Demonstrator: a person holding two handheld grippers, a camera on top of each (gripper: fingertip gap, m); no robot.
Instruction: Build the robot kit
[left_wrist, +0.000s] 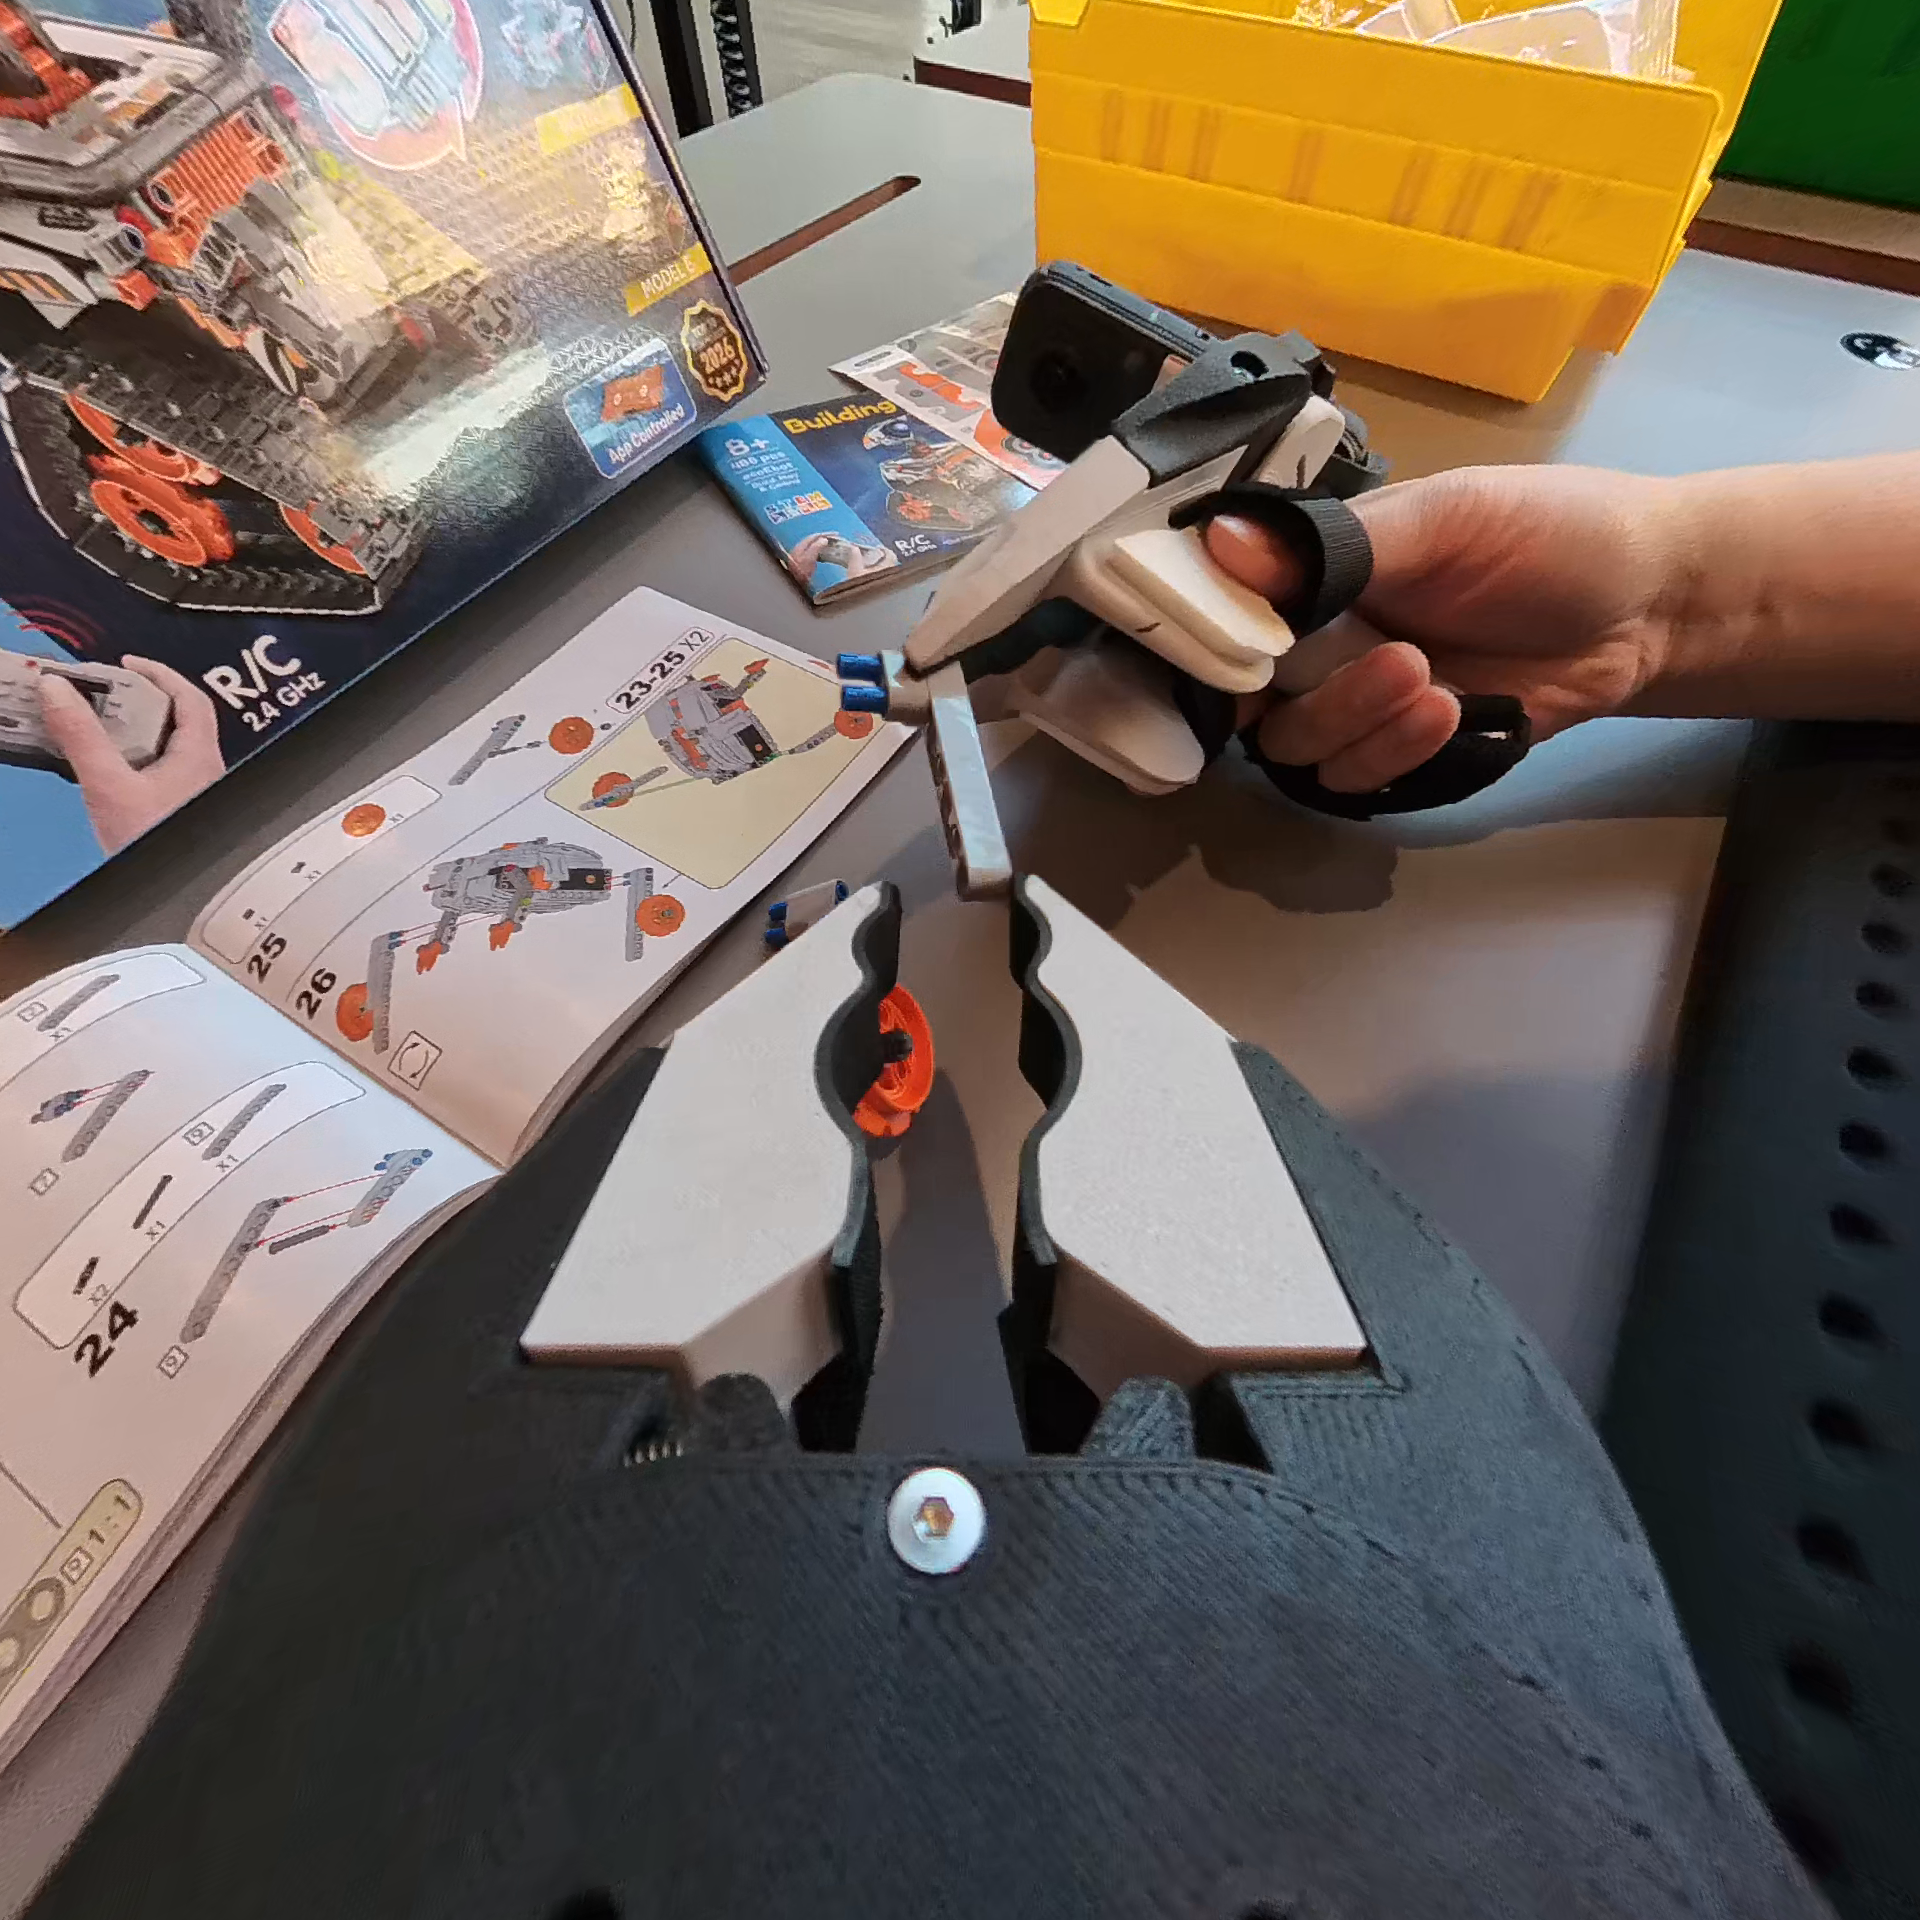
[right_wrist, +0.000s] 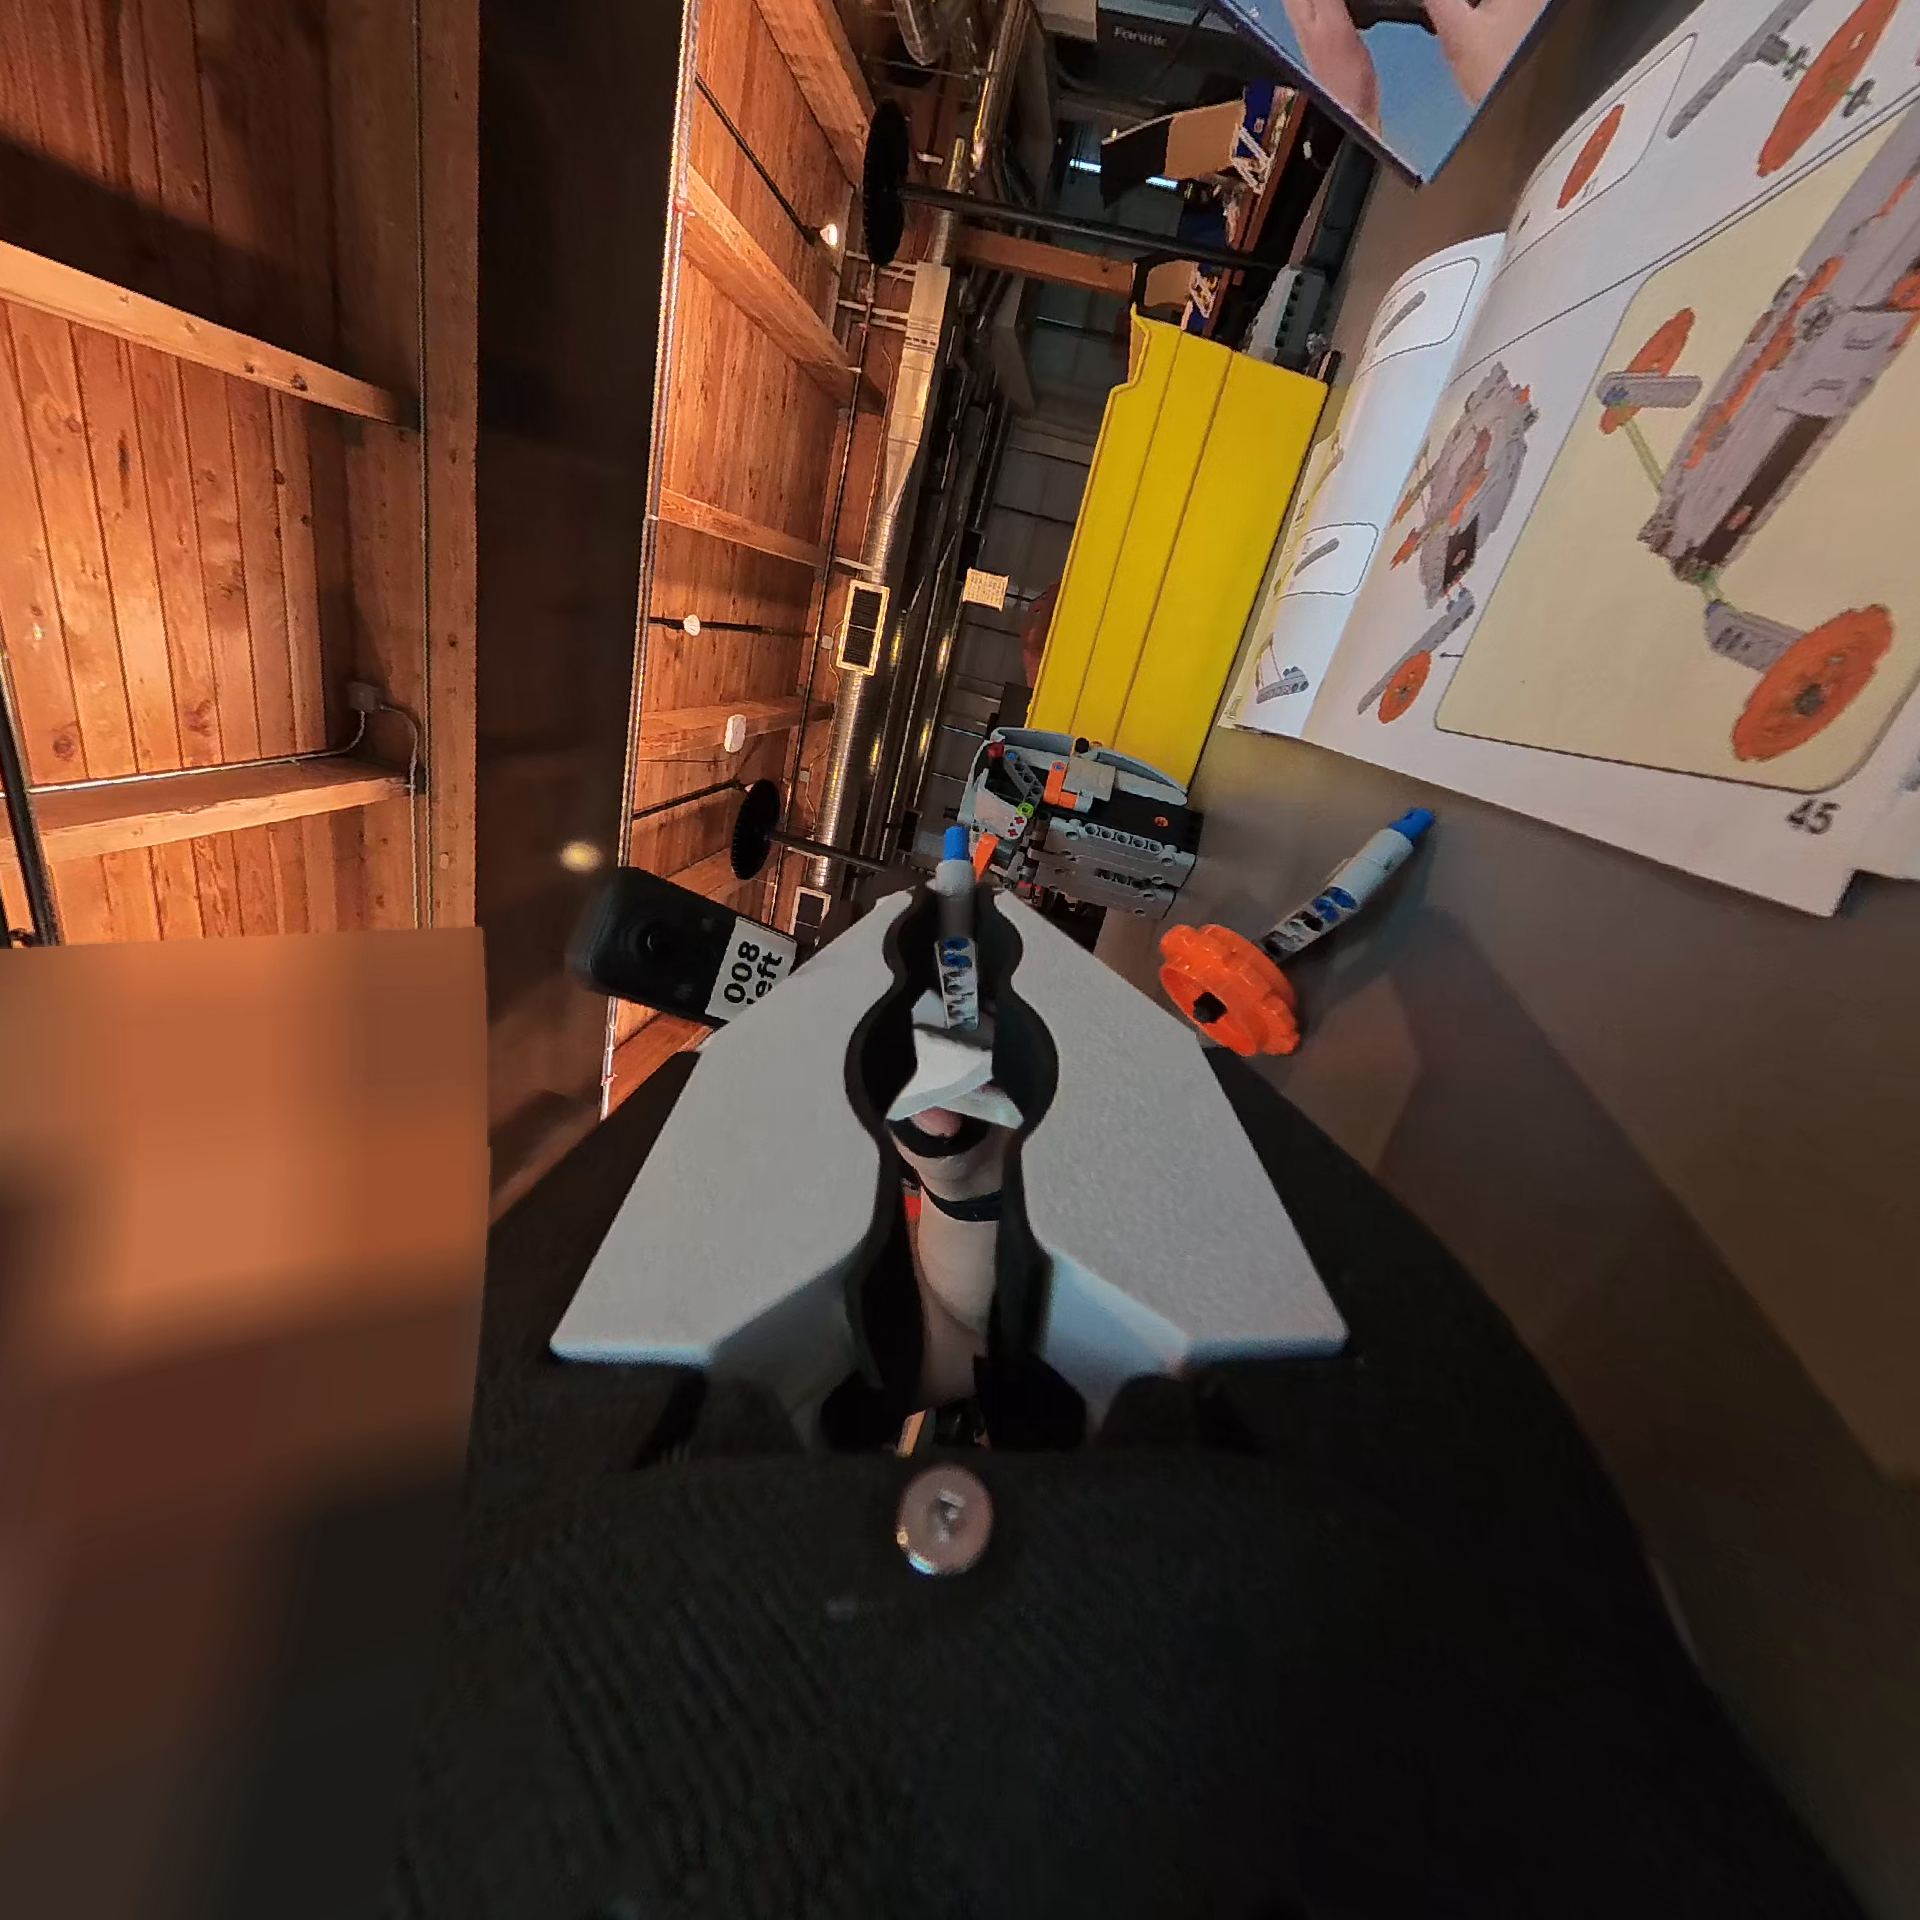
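My right gripper, held by a hand, is shut on the top end of a grey beam with two blue pins. The beam hangs down, and its lower end sits just ahead of the gap between my left gripper's tips, which is open and empty. In the right wrist view the right gripper clamps the same beam. On the table under the left gripper lie an orange wheel and a second grey beam with blue pins; both show in the right wrist view, the wheel and the beam.
An open instruction booklet lies left of the grippers, with the kit's box standing behind it. A small blue booklet and a sticker sheet lie farther back. A yellow bin stands at the back right. A partly built model sits near the bin. There is about 4 cm between the tips of the two grippers. About 5 cm separates my left fingertips from the wheel.
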